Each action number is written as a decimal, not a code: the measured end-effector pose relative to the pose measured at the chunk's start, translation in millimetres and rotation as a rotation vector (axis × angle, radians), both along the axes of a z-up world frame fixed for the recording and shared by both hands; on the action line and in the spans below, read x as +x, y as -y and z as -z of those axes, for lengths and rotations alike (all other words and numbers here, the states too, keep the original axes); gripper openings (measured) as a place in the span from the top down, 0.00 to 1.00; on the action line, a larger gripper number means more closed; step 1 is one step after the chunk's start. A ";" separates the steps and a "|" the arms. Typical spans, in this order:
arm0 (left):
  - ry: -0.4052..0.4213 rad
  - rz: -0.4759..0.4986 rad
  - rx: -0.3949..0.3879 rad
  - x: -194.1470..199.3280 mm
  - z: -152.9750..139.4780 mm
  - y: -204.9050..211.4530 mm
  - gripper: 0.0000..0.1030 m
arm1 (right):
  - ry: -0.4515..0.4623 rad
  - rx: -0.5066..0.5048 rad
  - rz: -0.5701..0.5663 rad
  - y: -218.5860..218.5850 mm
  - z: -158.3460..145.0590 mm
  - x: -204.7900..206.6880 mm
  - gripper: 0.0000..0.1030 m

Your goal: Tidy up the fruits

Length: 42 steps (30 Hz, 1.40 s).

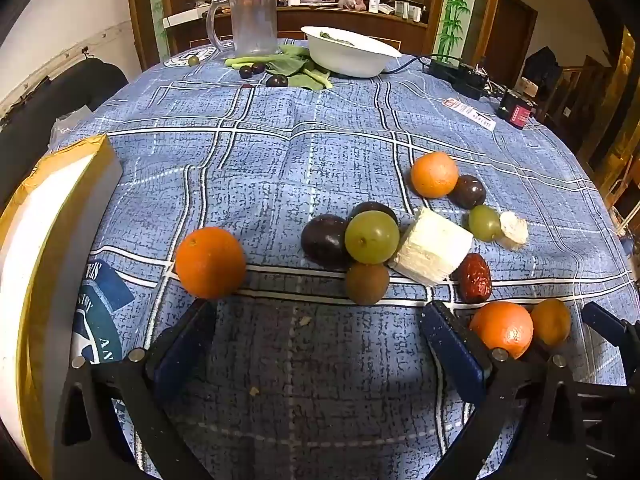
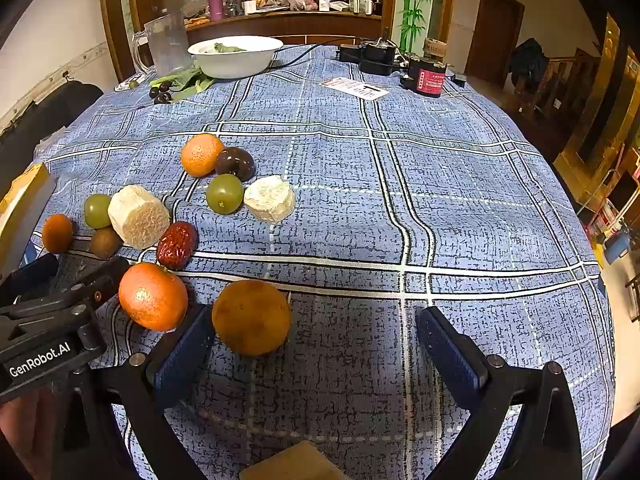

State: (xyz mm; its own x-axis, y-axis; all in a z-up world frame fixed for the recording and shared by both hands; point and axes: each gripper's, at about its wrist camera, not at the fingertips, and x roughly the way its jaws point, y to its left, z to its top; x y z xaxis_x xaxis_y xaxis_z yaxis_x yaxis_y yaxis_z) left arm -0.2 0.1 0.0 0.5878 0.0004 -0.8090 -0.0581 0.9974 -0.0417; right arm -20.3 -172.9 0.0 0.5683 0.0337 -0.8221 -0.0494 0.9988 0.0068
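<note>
Blue checked cloth (image 1: 280, 152) covers the surface. Far left in the left wrist view, a yellow-edged box (image 1: 60, 208) lies at the cloth's edge. Next, an orange (image 1: 210, 263) sits alone just ahead of the left tool (image 1: 320, 344), whose fingers stand wide apart with nothing between them. Further right, a cluster: dark plum (image 1: 324, 240), green grape (image 1: 372, 237), brown kiwi (image 1: 367, 283), white foam block (image 1: 434, 246) and red date (image 1: 475, 278), packed closely together. Behind them, a second orange (image 1: 434, 174) touches another plum (image 1: 467, 191).

In the right wrist view, a third orange (image 2: 153, 297) lies just left of the right tool (image 2: 316, 344). Its fingers are spread apart; a dull yellow-brown fruit (image 2: 251, 317) rests against the left finger's tip, not gripped. A white bowl (image 2: 236, 56) stands at the far edge.
</note>
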 end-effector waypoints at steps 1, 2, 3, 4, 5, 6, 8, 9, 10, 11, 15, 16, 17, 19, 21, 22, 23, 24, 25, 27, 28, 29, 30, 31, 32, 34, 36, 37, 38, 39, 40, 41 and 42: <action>-0.008 0.002 0.003 0.4 0.0 0.2 0.00 | 0.001 -0.006 0.000 -0.2 0.0 0.0 0.01; -0.005 0.000 -0.001 0.3 0.0 0.0 0.00 | 0.002 -0.004 0.000 -0.1 0.0 0.0 0.01; -0.005 0.001 -0.001 0.3 -0.1 0.0 0.00 | 0.003 -0.004 0.000 -0.1 0.0 0.0 0.01; -0.005 0.002 -0.002 0.3 -0.2 0.0 0.00 | 0.003 -0.003 0.000 -0.1 0.0 -0.1 0.01; -0.005 0.002 -0.002 0.3 -0.3 0.0 0.00 | 0.002 -0.003 0.000 -0.1 0.0 0.0 0.01; -0.003 0.000 -0.003 0.2 0.0 -0.1 0.00 | 0.002 -0.003 0.000 -0.1 0.0 0.0 0.01; -0.003 0.000 -0.003 0.1 -0.2 -0.3 0.00 | 0.003 -0.003 0.000 -0.1 -0.1 0.0 0.01; -0.003 0.000 -0.003 0.0 -0.2 -0.4 0.00 | 0.003 -0.003 0.000 -0.1 -0.1 0.0 0.01; -0.003 0.001 -0.004 0.0 -0.3 -0.4 0.00 | 0.003 -0.003 0.000 -0.1 -0.1 0.0 0.01; -0.003 0.001 -0.004 0.0 -0.4 -0.5 0.00 | 0.003 -0.003 0.000 -0.1 -0.1 0.0 0.01; -0.003 -0.001 -0.004 0.1 -0.1 -0.2 0.00 | 0.003 -0.002 0.000 0.0 -0.1 0.0 0.01; -0.003 -0.001 -0.004 0.1 0.0 -0.1 0.00 | 0.003 -0.002 0.000 -0.1 -0.1 0.1 0.01; -0.003 -0.001 -0.004 0.1 0.0 -0.1 0.00 | 0.003 -0.002 0.000 -0.1 -0.1 0.0 0.01; -0.003 -0.001 -0.004 0.1 0.0 -0.1 0.00 | 0.003 -0.002 0.000 0.0 -0.1 0.1 0.01; -0.003 -0.002 -0.003 0.2 0.0 0.0 0.00 | 0.002 -0.002 0.000 0.0 -0.1 0.1 0.01; -0.003 -0.004 -0.002 0.2 0.0 -0.1 0.00 | 0.003 -0.001 0.000 0.0 -0.1 0.1 0.01; -0.005 -0.009 0.003 0.5 0.0 0.3 0.00 | 0.002 -0.002 0.000 -0.1 -0.1 0.1 0.01; -0.007 -0.014 0.008 0.8 0.0 0.6 0.00 | 0.002 -0.001 0.000 0.0 -0.1 0.1 0.01; -0.009 -0.020 0.013 1.0 0.0 0.9 0.00 | 0.002 -0.001 0.000 0.0 -0.1 0.1 0.01; -0.017 -0.039 0.031 0.0 1.1 1.1 0.00 | 0.002 -0.001 0.000 0.0 -0.1 0.1 0.01; -0.017 -0.046 0.038 0.8 2.6 3.4 0.00 | 0.002 -0.001 0.000 0.0 -0.1 0.1 0.01; -0.018 -0.049 0.036 3.1 2.3 4.0 0.00 | 0.002 0.000 0.000 0.1 -0.1 0.2 0.01; -0.018 -0.049 0.036 3.4 2.6 5.0 0.00 | 0.002 -0.001 0.000 -0.1 -0.2 0.1 0.01; -0.019 -0.048 0.037 3.5 2.6 5.2 0.00 | 0.002 -0.002 0.000 -0.3 -0.2 0.1 0.01; -0.020 -0.047 0.038 3.5 2.7 5.3 0.00 | 0.002 -0.002 0.000 -0.5 -0.3 0.1 0.01; -0.026 -0.040 0.038 3.4 2.6 4.4 0.00 | 0.002 -0.002 0.000 -0.3 -0.2 0.2 0.01; -0.035 -0.035 0.041 3.7 2.4 5.2 0.00 | 0.002 -0.001 0.000 0.1 -0.3 0.2 0.01; -0.038 -0.034 0.041 4.3 2.5 4.9 0.00 | 0.002 0.000 0.001 0.0 -0.4 0.2 0.01; -0.041 -0.033 0.041 4.3 2.5 4.8 0.00 | 0.002 -0.001 0.000 0.1 -0.4 0.2 0.01; -0.043 -0.030 0.041 4.7 2.6 4.8 0.00 | 0.002 0.000 0.001 0.2 -0.4 0.2 0.01; -0.047 -0.026 0.040 5.0 2.5 4.5 0.00 | 0.002 0.000 0.001 -0.3 -0.8 -0.3 0.01; -0.051 -0.019 0.038 5.6 2.5 4.3 0.00 | 0.001 0.001 0.002 -0.8 -1.2 -1.0 0.01; -0.055 -0.012 0.035 5.6 2.2 3.9 0.00 | -0.004 0.002 0.002 -1.4 -1.9 -1.8 0.01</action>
